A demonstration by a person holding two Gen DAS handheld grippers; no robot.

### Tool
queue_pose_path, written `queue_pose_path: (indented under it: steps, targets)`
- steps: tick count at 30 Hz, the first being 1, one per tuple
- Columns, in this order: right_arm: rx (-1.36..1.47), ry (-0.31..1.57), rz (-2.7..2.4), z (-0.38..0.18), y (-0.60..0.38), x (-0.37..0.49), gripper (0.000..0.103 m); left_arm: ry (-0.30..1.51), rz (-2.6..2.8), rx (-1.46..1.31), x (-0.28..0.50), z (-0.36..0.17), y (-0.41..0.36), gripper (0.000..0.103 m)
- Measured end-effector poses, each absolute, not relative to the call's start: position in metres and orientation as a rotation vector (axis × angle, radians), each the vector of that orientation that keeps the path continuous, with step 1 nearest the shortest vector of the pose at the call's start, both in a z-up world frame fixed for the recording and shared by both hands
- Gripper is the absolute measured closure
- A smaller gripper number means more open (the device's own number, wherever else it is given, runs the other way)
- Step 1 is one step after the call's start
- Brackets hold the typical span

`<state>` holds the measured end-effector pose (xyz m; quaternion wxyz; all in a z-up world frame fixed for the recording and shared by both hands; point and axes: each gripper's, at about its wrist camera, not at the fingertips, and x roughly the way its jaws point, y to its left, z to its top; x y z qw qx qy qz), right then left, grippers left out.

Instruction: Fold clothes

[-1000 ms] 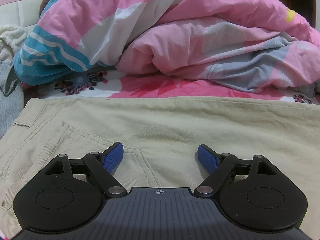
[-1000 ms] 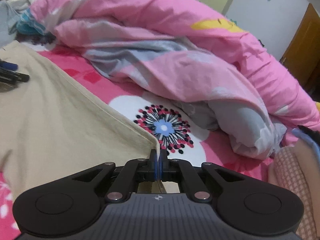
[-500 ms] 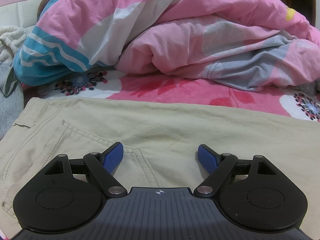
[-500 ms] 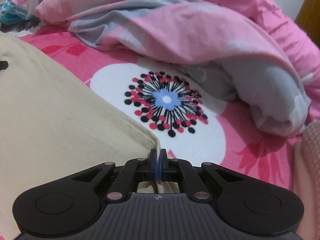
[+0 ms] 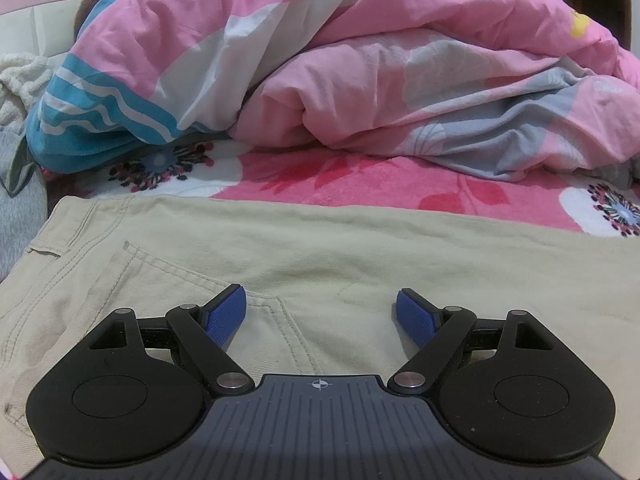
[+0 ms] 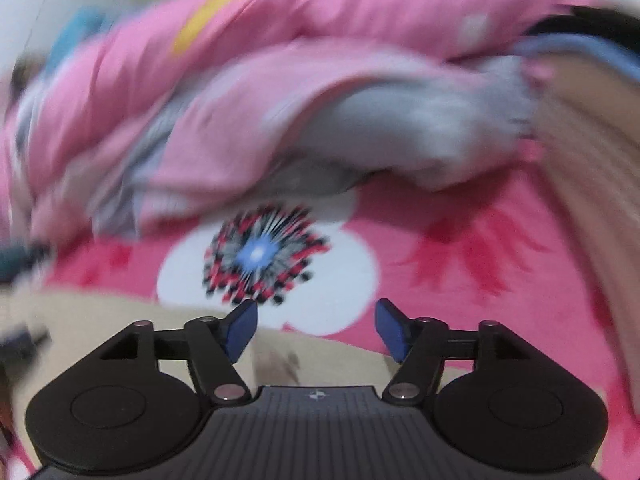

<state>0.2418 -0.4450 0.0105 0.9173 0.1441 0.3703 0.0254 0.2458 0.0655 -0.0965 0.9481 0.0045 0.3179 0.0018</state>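
Both jaws gape wide — the left gripper [image 5: 320,308] over the khaki trousers [image 5: 340,264], the right gripper [image 6: 316,328] at their blurred edge; unpinned cloth could slip — creasing.

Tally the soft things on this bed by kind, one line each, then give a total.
Khaki trousers: 1
Pink patterned duvet: 1
Floral bedsheet: 1
White knitted item: 1
Grey cloth at the left edge: 1
Total: 5
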Motion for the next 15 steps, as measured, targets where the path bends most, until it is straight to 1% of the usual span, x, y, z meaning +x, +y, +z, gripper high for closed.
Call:
queue_pose_path:
  steps: [2, 4, 8, 11, 15]
  targets:
    - [0.397, 0.703, 0.001, 0.02, -0.468, 0.217, 0.027, 0.647, 0.003, 0.01, 0.246, -0.097, 0.065, 0.018]
    - [0.495, 0.642, -0.047, 0.026, -0.489, 0.187, 0.027, 0.645, 0.003, 0.01, 0.246, -0.097, 0.065, 0.018]
    - [0.629, 0.551, -0.101, 0.01, -0.515, 0.107, 0.027, 0.637, 0.01, -0.011, 0.244, -0.093, 0.068, 0.018]
    - [0.638, 0.531, -0.138, -0.003, -0.52, 0.065, 0.027, 0.611, 0.041, -0.021, 0.238, -0.081, 0.065, 0.018]
    - [0.563, 0.547, -0.164, -0.018, -0.512, 0.041, 0.027, 0.554, -0.025, -0.013, 0.229, -0.056, 0.036, 0.018]
